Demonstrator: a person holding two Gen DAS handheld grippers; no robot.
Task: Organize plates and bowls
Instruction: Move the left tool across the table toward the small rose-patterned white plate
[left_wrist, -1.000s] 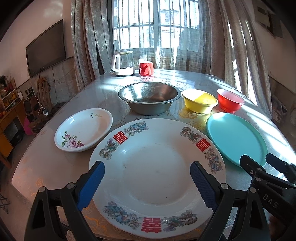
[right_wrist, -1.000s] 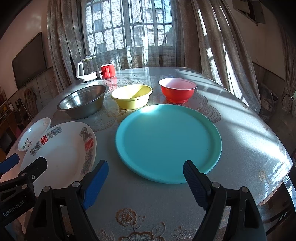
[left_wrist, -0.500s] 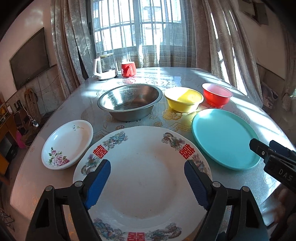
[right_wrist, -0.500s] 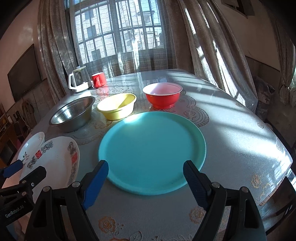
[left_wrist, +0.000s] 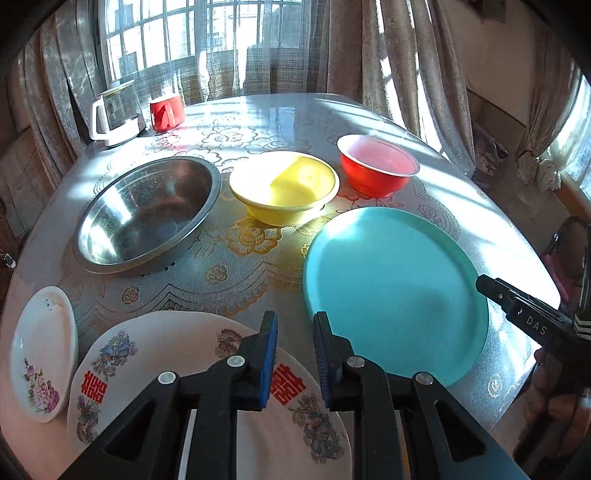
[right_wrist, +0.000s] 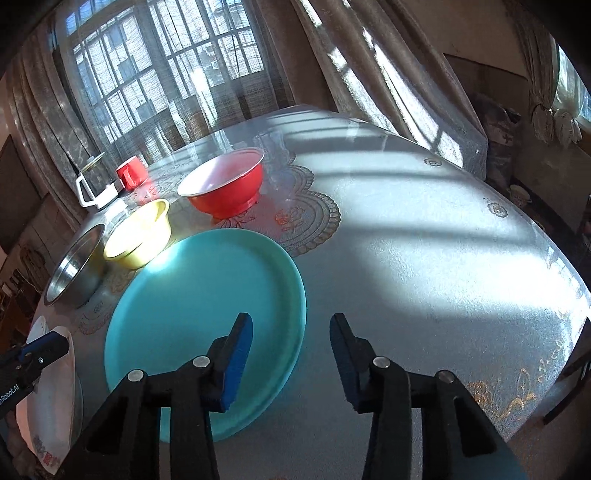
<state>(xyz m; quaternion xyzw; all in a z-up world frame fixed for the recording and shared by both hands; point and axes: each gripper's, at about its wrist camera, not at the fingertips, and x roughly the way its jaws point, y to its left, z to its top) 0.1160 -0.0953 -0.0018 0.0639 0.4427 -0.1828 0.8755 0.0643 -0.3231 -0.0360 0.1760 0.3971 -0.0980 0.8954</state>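
Observation:
A teal plate (left_wrist: 391, 291) lies at the table's front right; it also shows in the right wrist view (right_wrist: 199, 314). A large white patterned plate (left_wrist: 177, 369) lies front left, with a small floral dish (left_wrist: 40, 350) beside it. Behind stand a steel bowl (left_wrist: 147, 214), a yellow bowl (left_wrist: 284, 188) and a red bowl (left_wrist: 376, 170). My left gripper (left_wrist: 294, 358) hovers over the patterned plate's right rim, jaws narrowed but apart, empty. My right gripper (right_wrist: 291, 358) is open and empty above the teal plate's right edge.
A glass kettle (left_wrist: 114, 114) and a red mug (left_wrist: 166, 110) stand at the table's far left by the curtained window. The lace-covered table (right_wrist: 424, 258) stretches to the right of the teal plate. A chair (left_wrist: 569, 243) stands off the right edge.
Both grippers have swung to the right. The left jaws have narrowed a lot and the right jaws have narrowed somewhat. No dish has moved.

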